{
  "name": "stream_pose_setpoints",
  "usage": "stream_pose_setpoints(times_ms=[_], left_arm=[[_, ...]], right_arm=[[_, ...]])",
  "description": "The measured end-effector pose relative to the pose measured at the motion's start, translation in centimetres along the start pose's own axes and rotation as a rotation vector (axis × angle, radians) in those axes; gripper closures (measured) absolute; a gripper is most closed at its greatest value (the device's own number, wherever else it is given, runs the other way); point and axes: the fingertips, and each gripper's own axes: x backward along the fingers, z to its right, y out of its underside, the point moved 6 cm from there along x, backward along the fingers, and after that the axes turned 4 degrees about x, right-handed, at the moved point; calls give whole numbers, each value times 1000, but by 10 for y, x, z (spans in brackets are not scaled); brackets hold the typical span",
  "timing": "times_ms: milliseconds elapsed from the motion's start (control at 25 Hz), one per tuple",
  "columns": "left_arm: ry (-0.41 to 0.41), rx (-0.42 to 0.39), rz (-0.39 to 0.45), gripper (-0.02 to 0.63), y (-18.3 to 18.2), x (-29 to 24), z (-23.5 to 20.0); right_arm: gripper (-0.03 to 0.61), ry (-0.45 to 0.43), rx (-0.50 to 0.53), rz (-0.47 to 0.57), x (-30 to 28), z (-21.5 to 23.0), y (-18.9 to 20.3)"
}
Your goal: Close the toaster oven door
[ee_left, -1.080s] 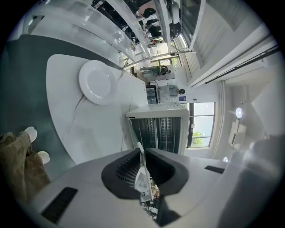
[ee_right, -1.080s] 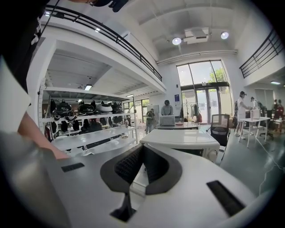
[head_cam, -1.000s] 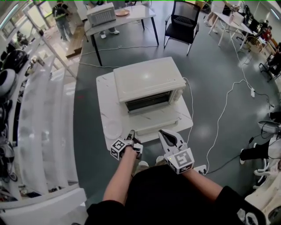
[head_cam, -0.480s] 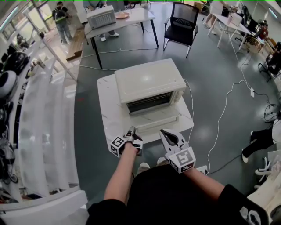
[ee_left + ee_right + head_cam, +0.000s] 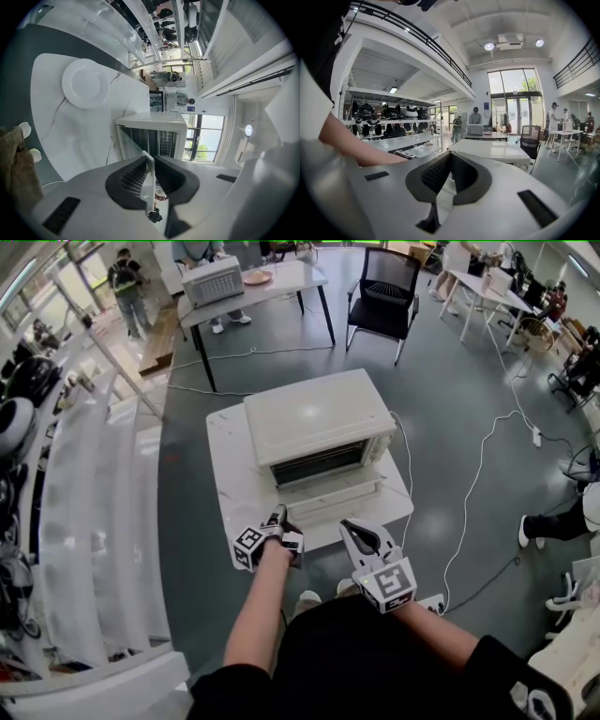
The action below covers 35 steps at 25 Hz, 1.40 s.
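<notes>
The white toaster oven stands on a white table, its glass door hanging open toward me and lying nearly flat. My left gripper is at the door's front left corner. In the left gripper view the door's pale edge runs between the left gripper's pads. Its jaws have just been opening, and a thin dark gap shows beside the edge. The oven's cavity lies straight ahead. My right gripper hovers shut and empty before the table's front edge, with the oven's top beyond the right gripper.
A white plate lies on the table left of the oven. A black chair and a second table stand behind it. A cable trails over the floor at the right. White shelving runs along the left.
My left gripper has edged a little forward toward the oven's front. The door lies much as before. The right gripper has kept still.
</notes>
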Motion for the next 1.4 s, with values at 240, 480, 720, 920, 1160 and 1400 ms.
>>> stream_pose_setpoints(times_ms=[240, 480, 720, 920, 1160, 1400], left_arm=[[-11, -34, -4, 540, -3, -8, 12], [-12, -27, 12, 535, -8, -16, 24], [-4, -24, 6, 529, -12, -27, 39], [1, -32, 15, 526, -15, -34, 46], [9, -37, 21, 522, -23, -43, 56], [20, -59, 38, 520, -23, -48, 65]], right_arm=[[557, 11, -29, -10, 0, 3, 2], [557, 24, -30, -18, -5, 2, 2], [557, 48, -12, -36, -9, 5, 4], [557, 59, -6, -41, -13, 7, 3], [557, 67, 28, -40, -20, 7, 2], [557, 73, 11, -56, -21, 10, 3]])
